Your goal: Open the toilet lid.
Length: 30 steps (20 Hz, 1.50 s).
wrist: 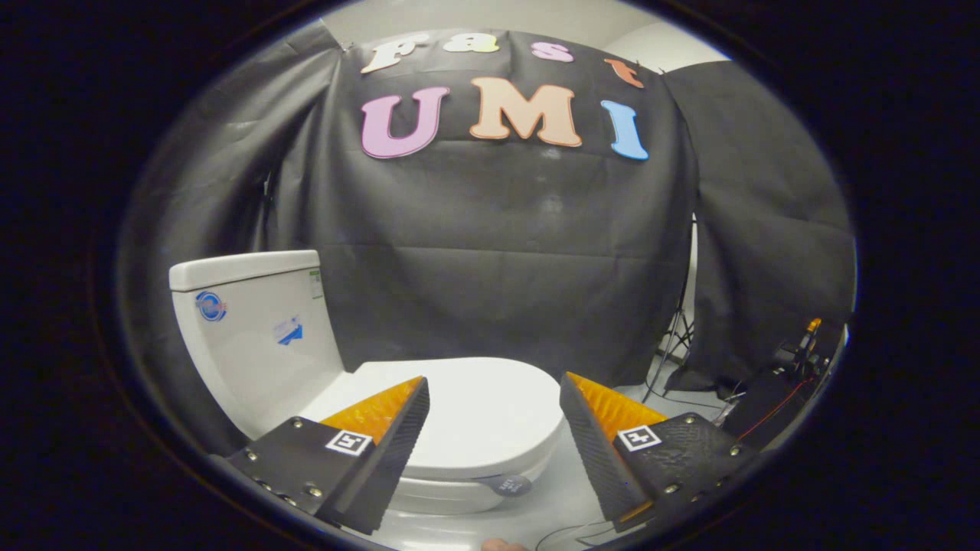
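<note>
In the gripper view, the toilet lid (482, 417) is seen lying flat and closed on the bowl, just ahead of the fingers and partly framed between them. The tank (256, 329) stands upright behind it, at about ten o'clock from the gripper (494, 390), so the hinge is judged to lie on that side and the free front edge toward four o'clock. The lid's rounded front rim is turned toward the fingers, which is probably why the tool is brought in from this side: the lip can be caught there and levered up toward the tank.

The gripper is held with its fingers spread wide apart, nothing clamped between them, and no contact with the lid is made. It is carried a little above lid height and angled slightly downward, pointed across the lid toward the black cloth wall (536, 252). A tripod (674, 337) and cables are seen on the floor at about three o'clock, well apart from the toilet. The lifting step is judged not yet begun.
</note>
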Tool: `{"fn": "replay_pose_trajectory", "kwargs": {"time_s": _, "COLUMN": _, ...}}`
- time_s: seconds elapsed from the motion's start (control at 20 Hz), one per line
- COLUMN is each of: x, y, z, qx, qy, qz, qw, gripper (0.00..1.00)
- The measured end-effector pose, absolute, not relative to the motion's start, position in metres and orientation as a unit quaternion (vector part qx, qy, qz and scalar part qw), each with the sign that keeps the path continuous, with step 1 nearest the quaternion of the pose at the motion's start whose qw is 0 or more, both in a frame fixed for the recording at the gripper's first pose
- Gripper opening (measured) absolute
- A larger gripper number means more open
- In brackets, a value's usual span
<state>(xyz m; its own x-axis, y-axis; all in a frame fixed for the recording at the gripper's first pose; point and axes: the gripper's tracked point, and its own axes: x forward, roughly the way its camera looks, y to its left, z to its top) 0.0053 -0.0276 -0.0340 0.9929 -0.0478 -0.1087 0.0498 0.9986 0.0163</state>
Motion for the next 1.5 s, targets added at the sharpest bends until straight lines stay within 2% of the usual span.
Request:
{"fn": "replay_pose_trajectory", "kwargs": {"time_s": 0.35, "x": 0.012, "y": -0.071, "z": -0.061, "qx": 0.055, "qy": 0.101, "qz": -0.06, "qw": 0.992, "gripper": 1.0}}
{"fn": "replay_pose_trajectory", "kwargs": {"time_s": 0.75, "x": 0.022, "y": -0.098, "z": -0.117, "qx": 0.151, "qy": 0.183, "qz": -0.057, "qw": 0.97, "gripper": 1.0}}
{"fn": "replay_pose_trajectory", "kwargs": {"time_s": 1.0, "x": 0.019, "y": -0.108, "z": -0.174, "qx": 0.216, "qy": 0.26, "qz": -0.074, "qw": 0.938, "gripper": 1.0}}
{"fn": "replay_pose_trajectory", "kwargs": {"time_s": 1.2, "x": 0.017, "y": -0.118, "z": -0.195, "qx": 0.281, "qy": 0.275, "qz": -0.101, "qw": 0.914, "gripper": 1.0}}
{"fn": "replay_pose_trajectory", "kwargs": {"time_s": 1.5, "x": 0.02, "y": -0.1, "z": -0.222, "qx": 0.391, "qy": 0.303, "qz": -0.096, "qw": 0.864, "gripper": 0.97}}
